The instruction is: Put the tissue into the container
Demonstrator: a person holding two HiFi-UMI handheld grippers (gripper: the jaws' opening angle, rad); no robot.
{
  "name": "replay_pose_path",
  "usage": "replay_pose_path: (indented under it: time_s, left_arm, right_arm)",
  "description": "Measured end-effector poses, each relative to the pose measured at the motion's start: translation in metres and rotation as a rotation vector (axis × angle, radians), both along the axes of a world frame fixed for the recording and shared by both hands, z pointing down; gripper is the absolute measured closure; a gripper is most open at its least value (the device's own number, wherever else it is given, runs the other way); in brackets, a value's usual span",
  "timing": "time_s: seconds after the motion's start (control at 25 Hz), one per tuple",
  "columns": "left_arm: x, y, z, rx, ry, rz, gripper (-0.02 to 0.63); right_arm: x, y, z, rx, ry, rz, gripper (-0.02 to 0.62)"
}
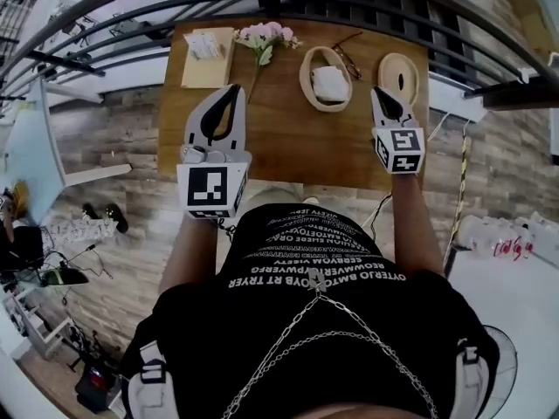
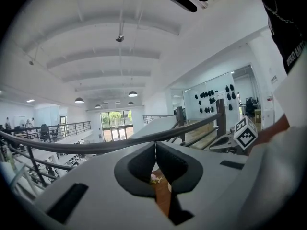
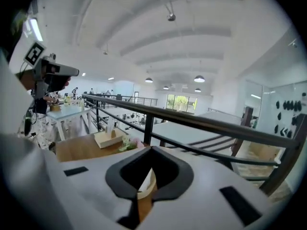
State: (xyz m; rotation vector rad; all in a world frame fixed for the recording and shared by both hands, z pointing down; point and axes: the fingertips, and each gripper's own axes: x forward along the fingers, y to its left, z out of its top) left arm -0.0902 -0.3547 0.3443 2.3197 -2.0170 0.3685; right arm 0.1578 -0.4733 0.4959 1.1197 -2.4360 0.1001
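Two grippers, left point(image 1: 234, 89) and right point(image 1: 378, 93), clenched on nothing over the table point(image 1: 288, 147); one folded tissue point(image 1: 330, 84) lies in the oval container point(image 1: 304, 78) near the far edge, so we judge either must open wide before reaching to seat it flatter.

Tabletop point(image 1: 288, 147): wooden, brown, rectangular; far edge set against a dark railing.
Far left corner: tissue box point(image 1: 208, 58), pale and flat, white sheets on top.
Just right of tissue box: flowers point(image 1: 265, 37), pink heads at the far edge, green stem angled toward the near side.
Right of centre: container point(image 1: 305, 78), oval, pale rim, open top.
Far side of container: glasses point(image 1: 348, 58), thin frame; contact with the rim not discernible.
Right end: oval piece point(image 1: 402, 70), tan, dark slot along its middle, apart from container.
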Motion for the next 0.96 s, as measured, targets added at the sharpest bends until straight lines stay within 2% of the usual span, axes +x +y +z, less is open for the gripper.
replay_pose_path:
  time_s: [0.28,0.52,0.68,0.96]
  left_arm:
    - [0.032,0.055,-0.027,0.057,-0.008,0.01,0.577]
    - [0.052,0.089,-0.036,0.079,-0.014,0.041,0.577]
    - [0.069,0.104,-0.044,0.09,-0.025,0.054,0.577]
    - [0.088,0.118,-0.047,0.082,-0.039,0.059,0.577]
  right_arm:
    - [0.058,0.066,-0.1,0.152,-0.072,0.038,0.58]
    - [0.081,0.12,-0.156,0.228,-0.124,0.032,0.58]
    - [0.091,0.141,-0.176,0.261,-0.123,0.021,0.58]
    - [0.099,0.155,-0.173,0.245,-0.13,-0.001,0.58]
